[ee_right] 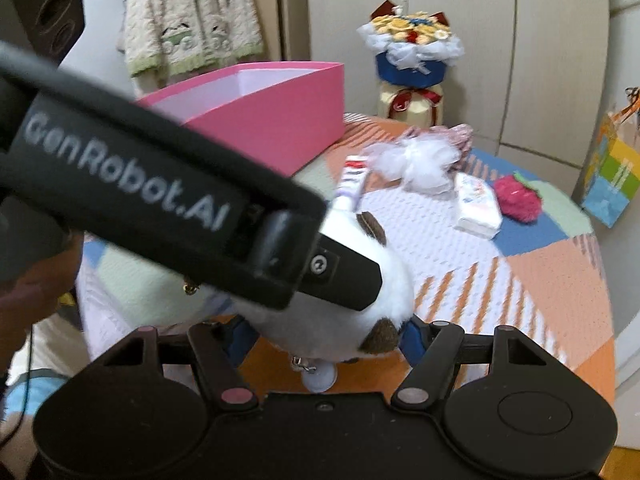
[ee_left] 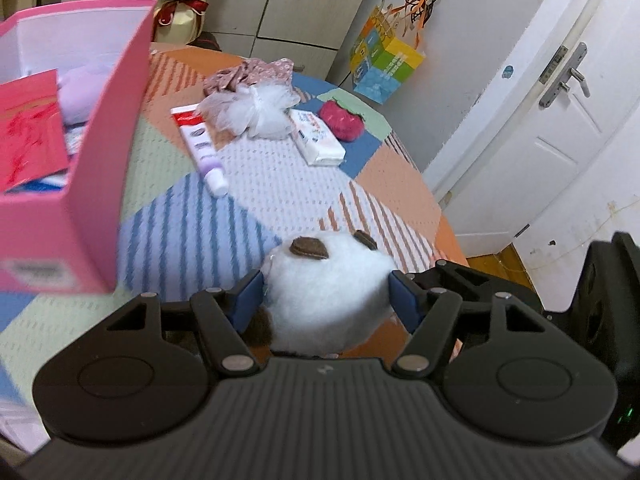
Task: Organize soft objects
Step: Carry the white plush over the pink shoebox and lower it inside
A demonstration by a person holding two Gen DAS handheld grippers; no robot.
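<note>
A white plush toy (ee_left: 326, 292) with brown patches sits between the blue pads of my left gripper (ee_left: 326, 300), which is shut on it above the patchwork bedspread (ee_left: 280, 184). In the right wrist view the same plush (ee_right: 360, 308) also lies between my right gripper's (ee_right: 324, 340) pads, which press on it; the left gripper's black body (ee_right: 160, 196) crosses over it. A pink box (ee_left: 80, 184) stands at the left, holding a lilac soft item (ee_left: 80, 92). A white mesh pouf (ee_left: 252, 110), a red plush strawberry (ee_left: 342, 120) and floral cloth (ee_left: 248, 74) lie farther off.
A tube (ee_left: 202, 148) and a tissue pack (ee_left: 318, 138) lie by the pouf. A colourful gift bag (ee_left: 384, 64) hangs at the bed's far side, near a white door (ee_left: 560, 112). A bouquet (ee_right: 412, 52) stands by the wardrobe.
</note>
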